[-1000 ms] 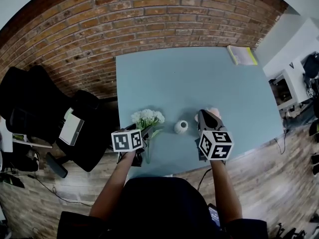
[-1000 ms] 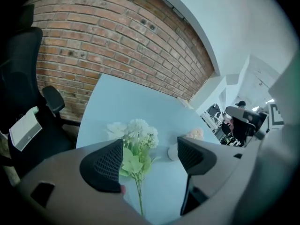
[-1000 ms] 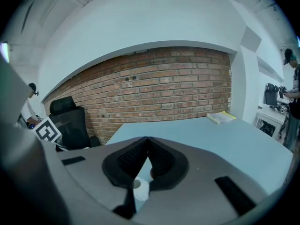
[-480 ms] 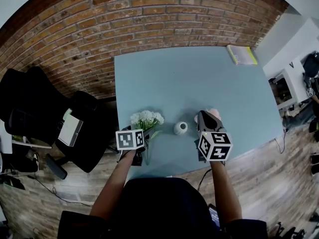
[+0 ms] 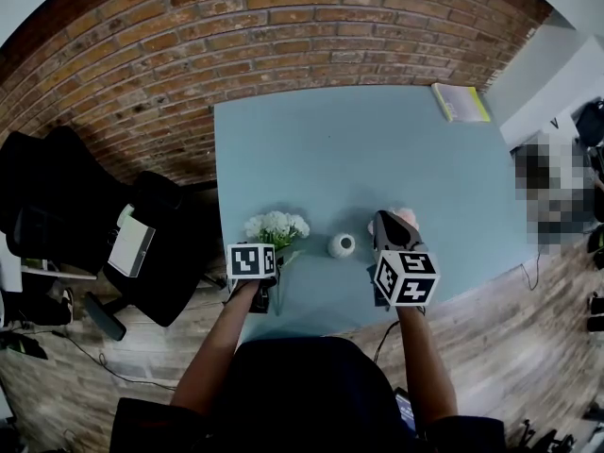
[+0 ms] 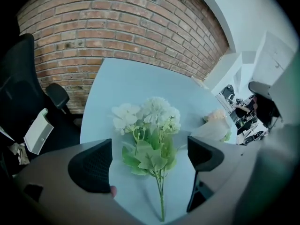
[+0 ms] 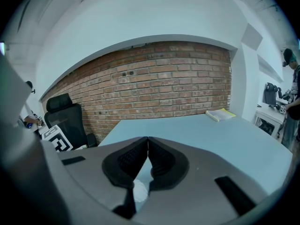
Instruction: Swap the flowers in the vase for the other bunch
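Note:
A bunch of white flowers [image 5: 276, 226] lies flat on the blue table [image 5: 359, 149], blooms pointing away from me. My left gripper [image 5: 271, 276] hangs over its green stem [image 6: 161, 198]. Its jaws have just been opening and now stand wide on either side of the leaves [image 6: 149, 161], touching nothing. A small white vase [image 5: 341, 244] stands upright between the two grippers, its mouth bare. My right gripper [image 5: 382, 221] is shut [image 7: 148, 142], pad against pad. A pink bunch [image 5: 406, 217] lies just beyond it and also shows behind the vase [image 6: 210, 131] in the left gripper view.
A yellow-green book [image 5: 460, 103] rests at the table's far right corner. A brick wall [image 5: 283, 36] runs behind the table. Black office chairs [image 5: 66, 206] stand off the left edge. The near table edge is just under my hands.
My left gripper has sunk toward the table over the white bunch's stem and tipped further down. The right gripper, the vase and both bunches have stayed put.

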Tool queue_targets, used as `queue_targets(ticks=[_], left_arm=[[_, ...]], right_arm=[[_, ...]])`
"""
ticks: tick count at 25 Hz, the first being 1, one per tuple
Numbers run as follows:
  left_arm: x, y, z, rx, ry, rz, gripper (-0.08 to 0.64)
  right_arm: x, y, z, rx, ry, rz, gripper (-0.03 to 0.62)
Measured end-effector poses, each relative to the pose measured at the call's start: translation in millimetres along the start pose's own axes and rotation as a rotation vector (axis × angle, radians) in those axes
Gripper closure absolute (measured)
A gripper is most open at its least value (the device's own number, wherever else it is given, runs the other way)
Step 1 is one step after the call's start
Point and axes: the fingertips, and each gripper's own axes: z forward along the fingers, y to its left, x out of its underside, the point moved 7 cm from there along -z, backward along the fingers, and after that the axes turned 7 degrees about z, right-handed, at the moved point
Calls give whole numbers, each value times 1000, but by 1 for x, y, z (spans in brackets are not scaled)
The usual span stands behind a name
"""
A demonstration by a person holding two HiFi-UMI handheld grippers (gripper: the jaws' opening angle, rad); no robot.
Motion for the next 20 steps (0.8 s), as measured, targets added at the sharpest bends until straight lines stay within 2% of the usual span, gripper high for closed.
queue_targets(ticks=[10, 20], left_arm=[[-4, 5, 15, -44, 56, 3, 68], [-9, 3, 33, -37, 88, -13, 69]], right_arm=[[-1, -6, 16, 0, 28, -7, 578], [1, -13, 29, -4, 53, -2, 578]])
